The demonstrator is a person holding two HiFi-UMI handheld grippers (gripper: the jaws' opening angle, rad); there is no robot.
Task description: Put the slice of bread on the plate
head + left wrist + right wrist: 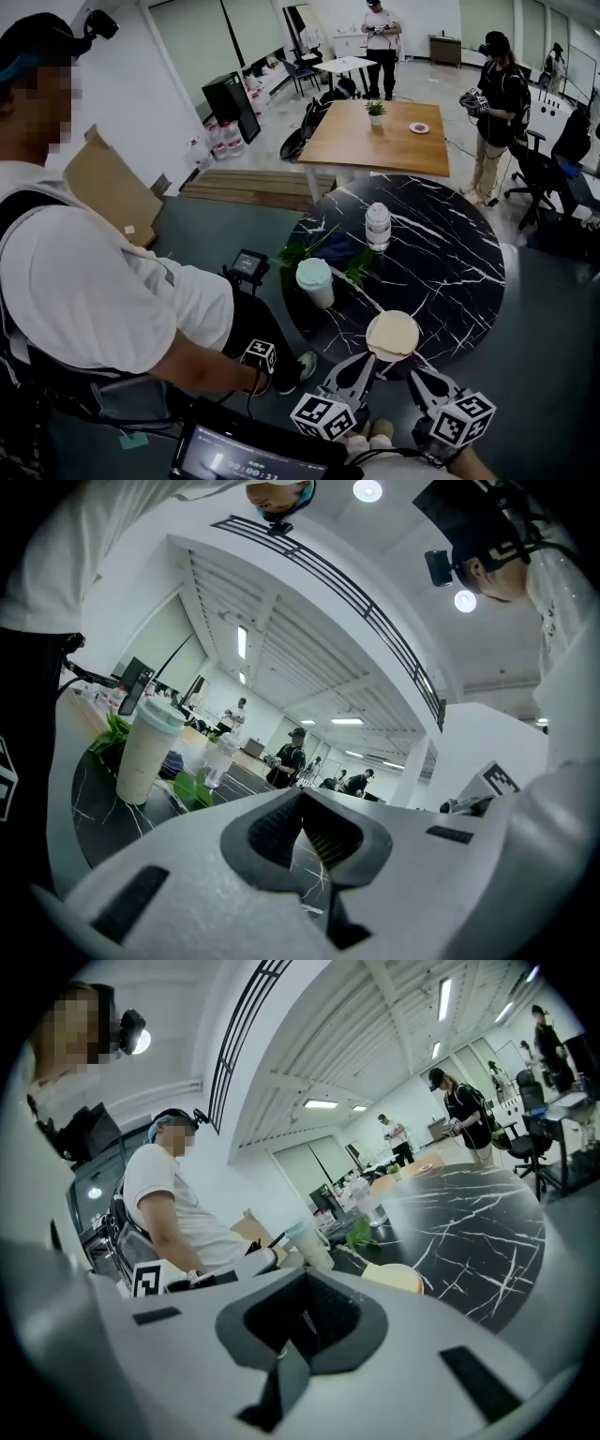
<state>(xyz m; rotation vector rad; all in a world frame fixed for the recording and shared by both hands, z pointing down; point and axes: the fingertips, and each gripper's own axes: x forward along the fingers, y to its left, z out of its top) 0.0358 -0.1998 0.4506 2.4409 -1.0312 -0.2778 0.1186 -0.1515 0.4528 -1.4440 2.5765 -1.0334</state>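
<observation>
A pale slice of bread (392, 331) lies on a round cream plate (375, 349) at the near edge of the black marble table (450, 272). The plate and bread also show in the right gripper view, just past the jaws, as a cream disc (397, 1277). My left gripper (371, 362) is shut and empty, its tip just short of the plate's near rim. My right gripper (418, 375) hangs to the right of the plate, also shut with nothing in it. In their own views the left gripper (302, 797) and the right gripper (302, 1281) both show jaws closed together.
On the table stand a cup with a green lid (315, 281), a clear bottle (377, 227) and a leafy plant (330, 251). A person in a white shirt (94, 281) sits close at my left. A wooden table (380, 136) and standing people are farther back.
</observation>
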